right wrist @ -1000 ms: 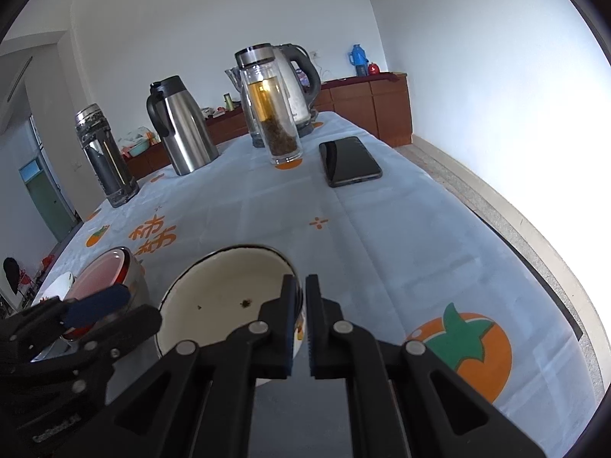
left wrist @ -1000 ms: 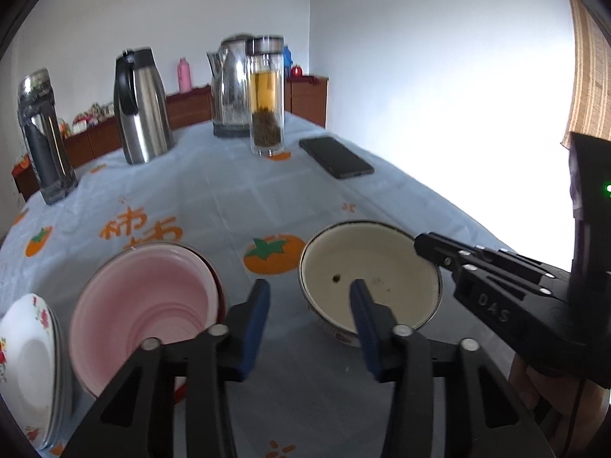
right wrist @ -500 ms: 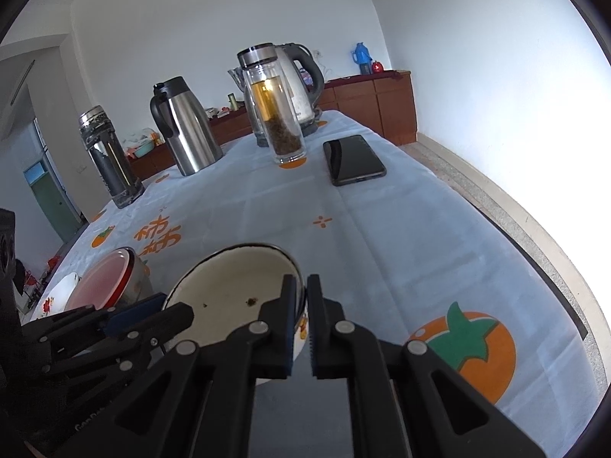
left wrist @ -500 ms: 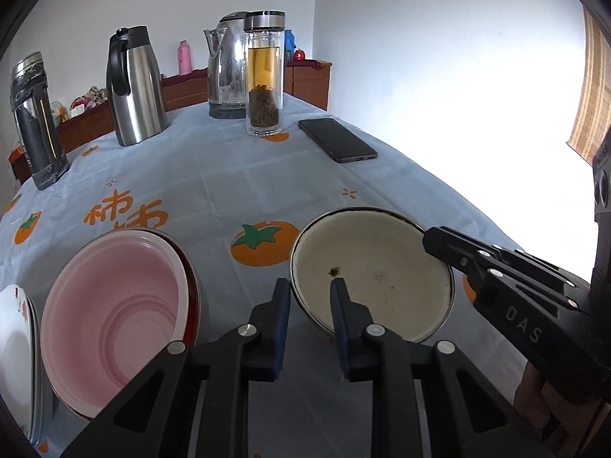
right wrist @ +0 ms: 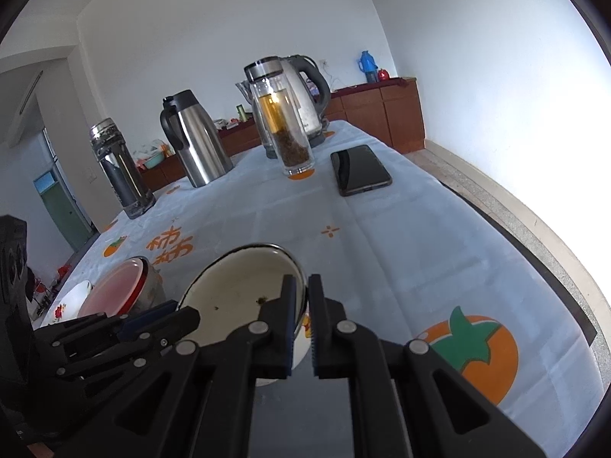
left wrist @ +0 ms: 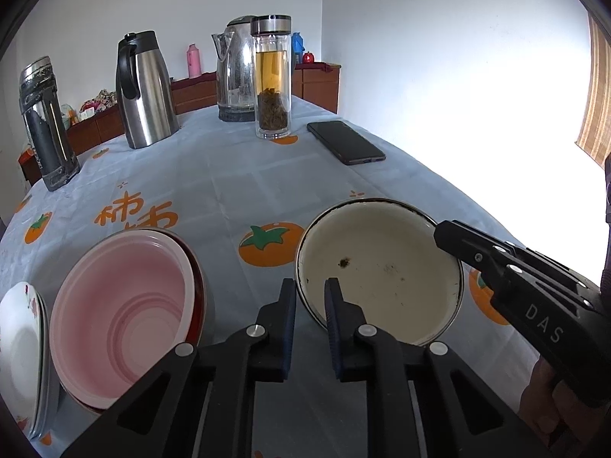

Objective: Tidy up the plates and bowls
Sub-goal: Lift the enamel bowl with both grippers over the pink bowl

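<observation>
Now each hand-held gripper pinches the cream bowl's (left wrist: 382,267) rim, left (left wrist: 310,292) closing, right (right wrist: 301,294) clamped.

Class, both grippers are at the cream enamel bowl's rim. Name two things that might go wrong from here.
1. The left gripper is closing on only a thin edge of the cream enamel bowl, as is the right gripper; uneven lifting may tip it.
2. The pink bowl sits close; swinging sideways might knock it.

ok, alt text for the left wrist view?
Left gripper closing on the near rim of a cream bowl, right gripper clamping its far rim. Pink bowl and white plates sit left; flasks, kettle and phone behind.
</observation>
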The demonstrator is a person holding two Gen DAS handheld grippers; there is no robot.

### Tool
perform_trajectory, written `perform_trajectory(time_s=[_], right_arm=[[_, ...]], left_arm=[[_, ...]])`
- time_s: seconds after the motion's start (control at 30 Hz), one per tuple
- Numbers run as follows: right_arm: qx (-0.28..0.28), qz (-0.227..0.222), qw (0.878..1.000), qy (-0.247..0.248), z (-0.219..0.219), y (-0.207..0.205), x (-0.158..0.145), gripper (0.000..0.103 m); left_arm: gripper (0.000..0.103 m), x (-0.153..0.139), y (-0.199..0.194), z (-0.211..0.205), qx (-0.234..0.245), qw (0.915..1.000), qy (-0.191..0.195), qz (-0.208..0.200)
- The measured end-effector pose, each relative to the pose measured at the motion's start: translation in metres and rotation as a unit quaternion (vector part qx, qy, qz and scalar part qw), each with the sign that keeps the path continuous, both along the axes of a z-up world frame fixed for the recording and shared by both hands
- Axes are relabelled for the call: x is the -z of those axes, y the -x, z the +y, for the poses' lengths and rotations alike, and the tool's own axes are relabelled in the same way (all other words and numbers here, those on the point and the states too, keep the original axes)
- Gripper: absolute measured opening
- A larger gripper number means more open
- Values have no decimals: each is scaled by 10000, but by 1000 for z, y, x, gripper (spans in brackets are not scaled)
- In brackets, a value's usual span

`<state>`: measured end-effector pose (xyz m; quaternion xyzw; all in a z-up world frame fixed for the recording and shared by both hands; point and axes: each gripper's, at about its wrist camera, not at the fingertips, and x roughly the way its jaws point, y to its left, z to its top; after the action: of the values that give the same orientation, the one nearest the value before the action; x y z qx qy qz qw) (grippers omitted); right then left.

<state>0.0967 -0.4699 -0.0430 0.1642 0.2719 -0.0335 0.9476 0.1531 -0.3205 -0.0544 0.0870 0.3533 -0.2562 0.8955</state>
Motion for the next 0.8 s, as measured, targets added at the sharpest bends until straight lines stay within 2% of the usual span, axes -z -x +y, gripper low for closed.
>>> perform_trajectory(time_s=[0.37, 0.57, 0.8], right_arm=[[7, -178, 9992, 360, 19, 8, -13, 6], [-60, -438, 9977, 508, 33, 14, -43, 6], [-350, -667, 9951, 642, 62, 8, -70, 6]], left_arm=[[16, -18, 10, 17, -26, 9993, 285, -259], [16, -29, 10, 34, -74, 9979, 599, -254], [16, -54, 9, 69, -368, 9933, 934, -575]])
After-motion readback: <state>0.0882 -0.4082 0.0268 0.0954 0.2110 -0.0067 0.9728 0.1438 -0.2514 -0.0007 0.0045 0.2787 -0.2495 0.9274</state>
